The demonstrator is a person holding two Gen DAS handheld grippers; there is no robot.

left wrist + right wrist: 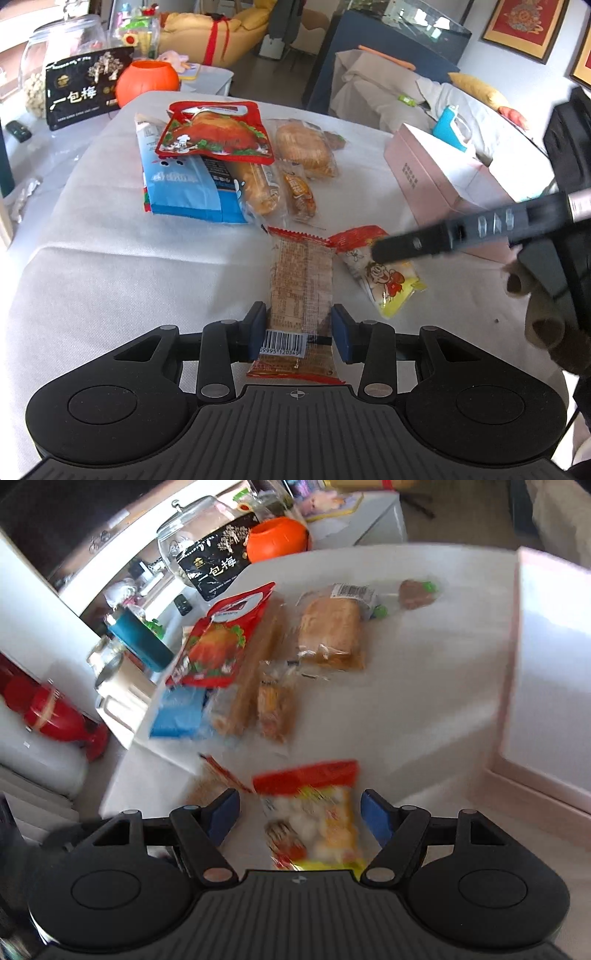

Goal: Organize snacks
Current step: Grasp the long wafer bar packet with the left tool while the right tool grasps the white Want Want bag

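Snacks lie on a white-clothed table (110, 229). My left gripper (299, 332) has its blue pads on both sides of an orange cracker packet (299, 284) with a barcode; the jaws touch its edges. My right gripper (299, 819) is open around a red and yellow candy bag (314, 812), pads apart from it. In the left wrist view the right gripper's finger (443, 236) crosses over that bag (380, 273). Further back lie a red roast-chicken pouch (214, 133), a blue bag (184, 184), bread rolls (306, 147) and a small orange snack (299, 192).
A pink box (443, 173) stands open at the right of the table. A black plum bag (85, 88), an orange pumpkin tub (147, 79) and a glass jar (48, 55) stand at the back left. The right wrist view is motion-blurred.
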